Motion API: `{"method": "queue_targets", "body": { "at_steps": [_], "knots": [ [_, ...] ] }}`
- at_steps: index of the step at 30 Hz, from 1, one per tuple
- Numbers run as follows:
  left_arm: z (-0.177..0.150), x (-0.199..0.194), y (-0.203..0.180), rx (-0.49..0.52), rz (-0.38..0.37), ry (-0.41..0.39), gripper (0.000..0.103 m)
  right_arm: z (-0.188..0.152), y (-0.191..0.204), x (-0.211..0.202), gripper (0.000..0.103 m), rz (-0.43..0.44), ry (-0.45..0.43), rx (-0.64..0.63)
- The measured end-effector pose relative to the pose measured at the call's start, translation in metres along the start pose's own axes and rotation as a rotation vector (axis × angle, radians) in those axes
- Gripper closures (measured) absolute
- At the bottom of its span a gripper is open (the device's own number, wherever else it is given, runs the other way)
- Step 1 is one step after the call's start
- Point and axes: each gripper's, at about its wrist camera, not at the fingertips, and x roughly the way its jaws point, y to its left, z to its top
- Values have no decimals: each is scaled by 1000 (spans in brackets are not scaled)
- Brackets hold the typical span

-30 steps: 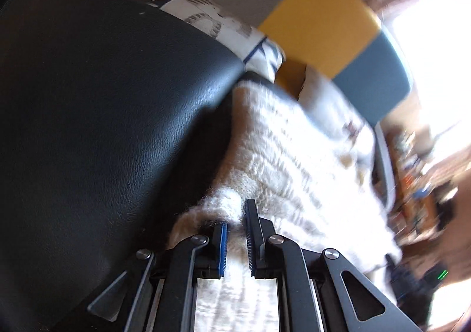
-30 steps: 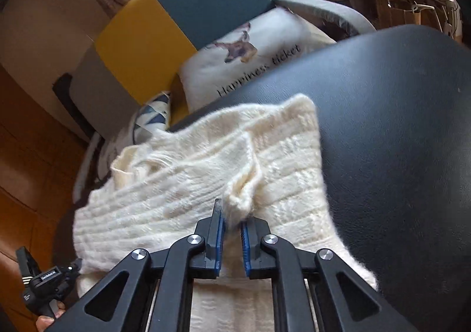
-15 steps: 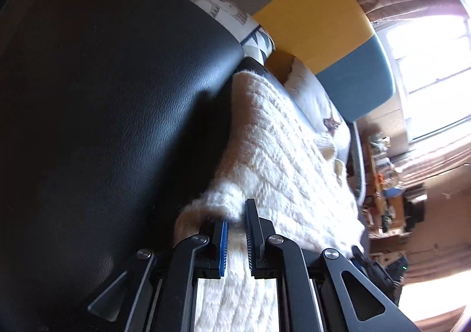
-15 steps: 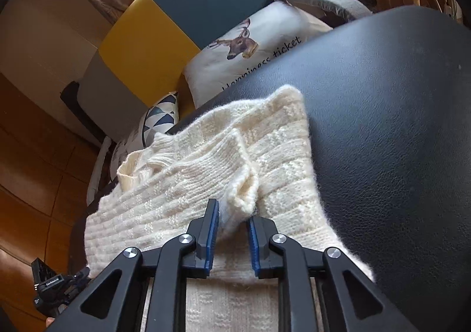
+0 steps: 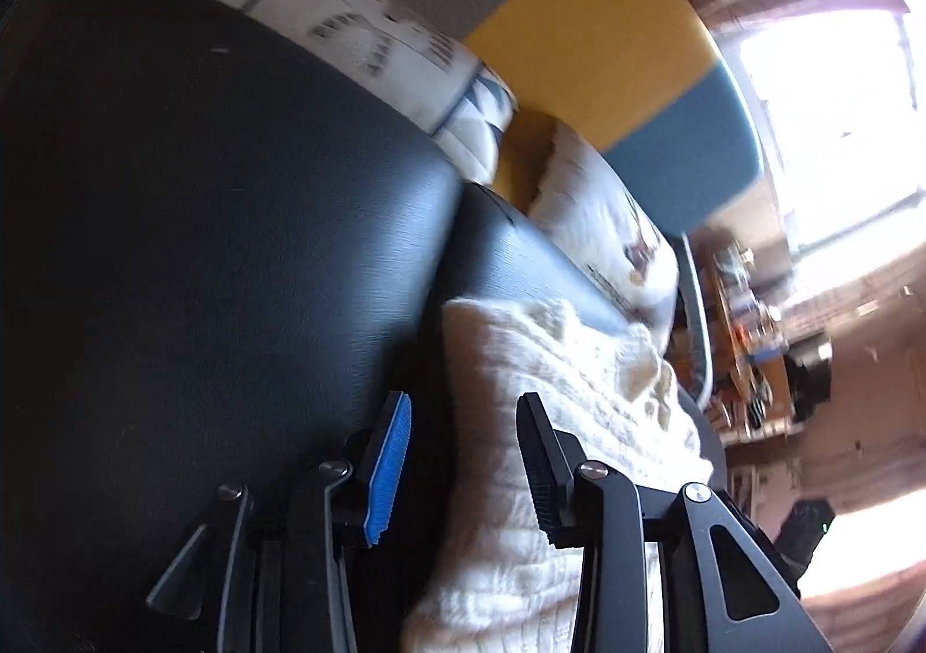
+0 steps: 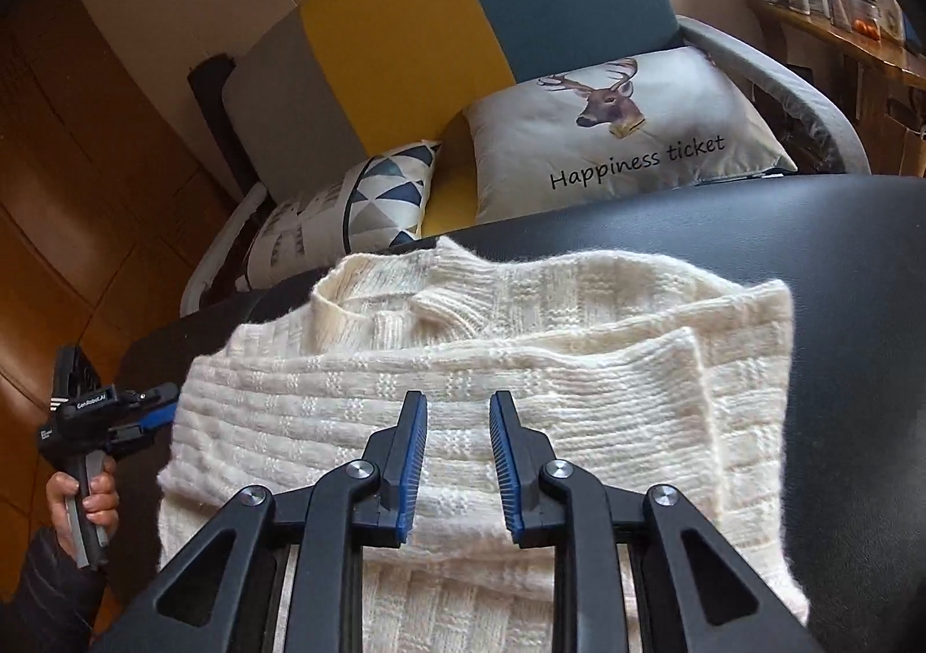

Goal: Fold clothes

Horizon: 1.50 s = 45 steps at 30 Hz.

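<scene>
Cream knit sweater [image 6: 509, 363] lay partly folded on the black leather surface [image 6: 839, 259].

Right gripper [image 6: 458, 421] and left gripper [image 5: 463, 444] both hung spread, empty; soft, bulky, floppy knit, probably best pinched at the 3 o'clock folded edge.

One sweater [image 6: 521, 363], apparently two pillows [image 6: 625, 132].

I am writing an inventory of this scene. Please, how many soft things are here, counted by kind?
Sweater: 1, cream knit sweater on the black surface.
Cushions: 2, deer cushion and triangle-pattern cushion.
Total: 3.
</scene>
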Motion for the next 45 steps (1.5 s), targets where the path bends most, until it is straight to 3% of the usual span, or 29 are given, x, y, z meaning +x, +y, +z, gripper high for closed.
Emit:
{"method": "queue_targets", "body": {
  "at_steps": [6, 7, 8, 9, 11, 13, 16, 19, 23, 27, 30, 33, 36, 40, 43, 45],
  "knots": [
    [16, 31, -9, 14, -19, 30, 63, 0, 12, 25, 80, -11, 45, -47],
    [16, 32, -11, 36, -6, 25, 69, -2, 12, 28, 80, -44, 56, -64],
    [18, 34, -16, 67, 11, 13, 90, -3, 12, 31, 80, -78, 67, -81],
    [17, 32, -24, 103, 33, -19, 91, -6, 12, 34, 81, -113, 79, -97],
    [4, 11, -42, 238, 94, -124, 92, -15, 4, 37, 83, -134, 74, -98],
    [-8, 12, -64, 407, 240, -182, 92, -20, -3, 37, 84, -112, 54, -65],
    [-14, 47, -59, 483, 396, -108, 91, -22, -3, 37, 84, -115, 42, -69],
    [-7, 41, -57, 409, 341, -110, 88, -22, -2, 37, 84, -120, 35, -76],
    [-4, 4, -48, 281, 286, -148, 84, -23, -5, 37, 84, -99, 23, -43],
    [-40, -32, -48, 271, 119, -135, 79, -23, -6, 37, 83, -100, 7, -31],
    [-65, -26, -63, 366, 132, -100, 79, -24, -6, 37, 83, -102, 4, -28],
    [-85, 4, -68, 464, 271, -32, 81, -24, -7, 36, 83, -94, 3, -23],
    [-95, 5, -59, 492, 292, -65, 81, -23, -9, 36, 84, -85, 7, -14],
    [-90, -7, -62, 425, 301, -62, 81, -16, -9, 23, 82, -52, 32, 24],
    [-97, -32, -63, 343, 239, -90, 77, -33, -22, -16, 78, 28, 21, 87],
    [-110, -52, -58, 296, 195, -102, 58, -59, -39, -45, 77, 55, 41, 131]
  ]
}}
